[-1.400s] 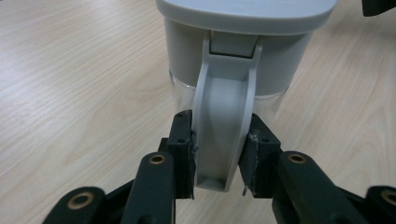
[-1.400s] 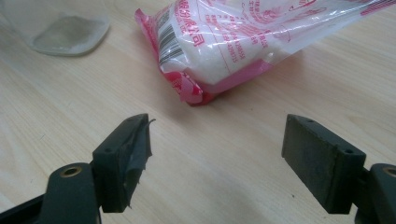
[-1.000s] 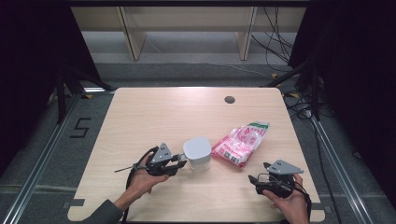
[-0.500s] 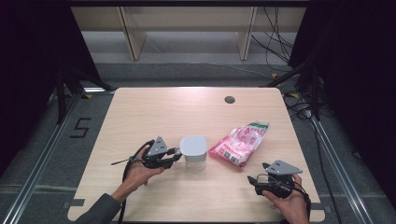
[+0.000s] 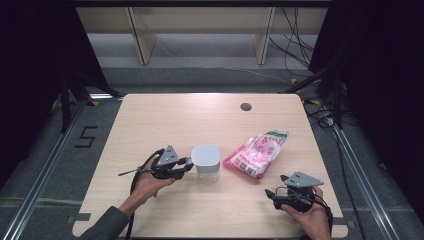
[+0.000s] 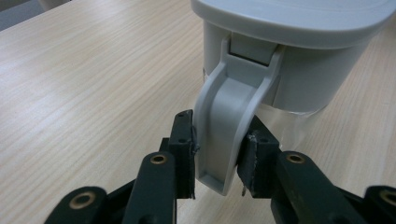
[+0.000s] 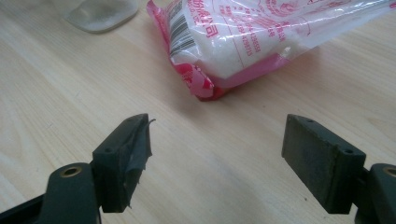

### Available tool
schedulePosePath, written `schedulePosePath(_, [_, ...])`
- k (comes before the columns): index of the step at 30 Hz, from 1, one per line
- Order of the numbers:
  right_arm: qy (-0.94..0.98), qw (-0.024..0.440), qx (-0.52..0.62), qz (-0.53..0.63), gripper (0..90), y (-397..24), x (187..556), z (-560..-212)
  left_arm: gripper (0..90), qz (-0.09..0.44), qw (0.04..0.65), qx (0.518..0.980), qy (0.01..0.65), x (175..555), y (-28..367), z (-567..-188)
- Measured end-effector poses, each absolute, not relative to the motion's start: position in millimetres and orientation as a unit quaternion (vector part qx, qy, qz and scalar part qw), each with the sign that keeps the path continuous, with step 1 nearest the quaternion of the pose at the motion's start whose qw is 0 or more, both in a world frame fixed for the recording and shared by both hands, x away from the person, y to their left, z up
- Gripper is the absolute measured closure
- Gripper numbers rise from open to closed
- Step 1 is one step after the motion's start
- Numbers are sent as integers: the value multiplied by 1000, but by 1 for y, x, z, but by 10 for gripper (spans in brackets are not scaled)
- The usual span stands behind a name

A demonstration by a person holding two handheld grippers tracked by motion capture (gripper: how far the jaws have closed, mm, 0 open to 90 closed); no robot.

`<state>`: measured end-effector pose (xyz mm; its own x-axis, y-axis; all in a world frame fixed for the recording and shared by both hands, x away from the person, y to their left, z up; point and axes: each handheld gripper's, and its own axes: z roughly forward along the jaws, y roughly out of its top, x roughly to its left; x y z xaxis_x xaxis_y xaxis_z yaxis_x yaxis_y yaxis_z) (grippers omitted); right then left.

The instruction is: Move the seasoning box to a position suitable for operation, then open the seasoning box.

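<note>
- The worktop (image 5: 165, 120) is a light wooden board; a small dark round hole (image 5: 245, 106) sits near its far edge, well apart from the container and beyond it.
- On the floor left of the worktop, a mark that looks like the digit "5" (image 5: 86, 136) can be read.
- The pink and clear bag (image 5: 256, 153) lies flat just to the right of the container, near it but apart. It holds white grains. It carries a barcode (image 7: 180, 28) and red printed characters, too small and tilted to read; a green strip is at its far end.
- The container (image 5: 206, 161) stands upright in the front middle of the worktop. It has a grey lid and a clear lower body; no label is seen on it.
- The left claw (image 5: 187, 165) is at the left side of the container and is closed on its grey handle (image 6: 224, 135), one pad pressing each side.
- The right claw (image 7: 217, 154) is to the front right of the container, near the bag's front end. Its jaws stand wide open with bare worktop between them.
</note>
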<state>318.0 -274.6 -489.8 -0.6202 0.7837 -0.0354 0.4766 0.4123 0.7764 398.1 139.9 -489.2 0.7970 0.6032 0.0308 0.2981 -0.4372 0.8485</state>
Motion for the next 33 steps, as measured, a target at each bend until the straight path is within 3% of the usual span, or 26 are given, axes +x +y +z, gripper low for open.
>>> schedulePosePath(3, [815,198,386,383,246,-274,318,-490,676,158,463,828,275,398,140,-490])
schedulePosePath(5, [814,205,385,383,246,-274,318,-489,544,164,465,824,279,395,140,-489])
schedulePosePath(7, [814,205,384,383,246,-274,318,-489,525,167,467,824,275,392,141,-487])
schedulePosePath(10, [814,200,389,382,246,-274,318,-489,397,157,477,817,283,388,143,-483])
schedulePosePath(21, [805,196,391,401,200,-273,317,-487,304,140,493,802,307,377,156,-464])
schedulePosePath(27, [782,191,400,438,156,-263,315,-480,348,149,519,787,297,370,163,-443])
schedulePosePath(29, [782,195,377,455,197,-260,315,-477,445,152,532,781,290,368,165,-436])
schedulePosePath(30, [785,206,364,458,195,-254,313,-474,557,154,537,778,288,368,165,-432])
schedulePosePath(33, [783,217,353,464,188,-247,314,-471,689,158,540,773,292,368,163,-429])
